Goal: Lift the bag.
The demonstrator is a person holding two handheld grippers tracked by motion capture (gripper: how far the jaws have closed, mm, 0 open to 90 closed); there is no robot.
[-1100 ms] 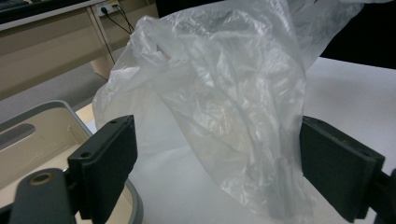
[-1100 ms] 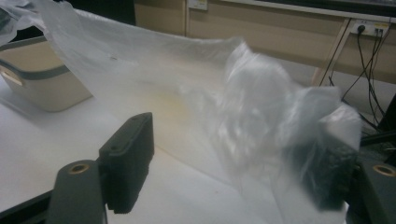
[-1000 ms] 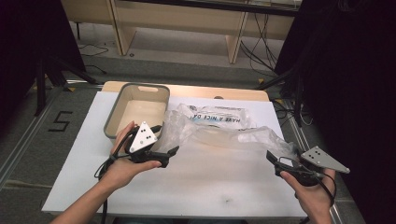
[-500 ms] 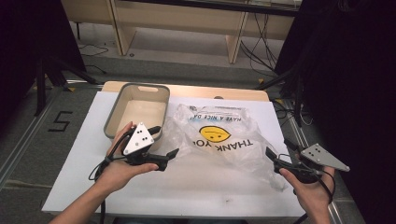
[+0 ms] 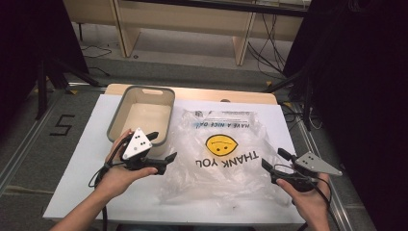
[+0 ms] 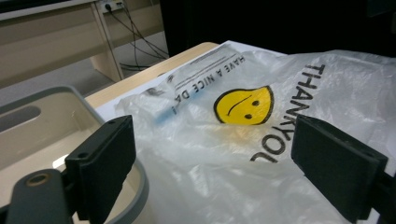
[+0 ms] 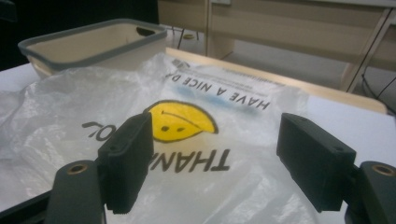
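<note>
Where the white table carried the items, its far edge showed a strip of bare wood. Plastic bag: clear, thin, spread flat over the middle and right of the table, printed with a yellow smiley face, "THANK YOU" and "HAVE A NICE DAY", the lettering upside down from the person's side. Its left edge lay just beside the bin. Bin: cream inside, grey rim, rectangular, standing upright at the table's far left with nothing visible inside. Left claw: held in the left hand at the bag's left edge, just in front of the bin, jaws wide apart and gripping nothing; in the left gripper view the bag lay between and beyond them. Right claw: held in the right hand at the bag's near right corner, jaws likewise apart, gripping nothing.
</note>
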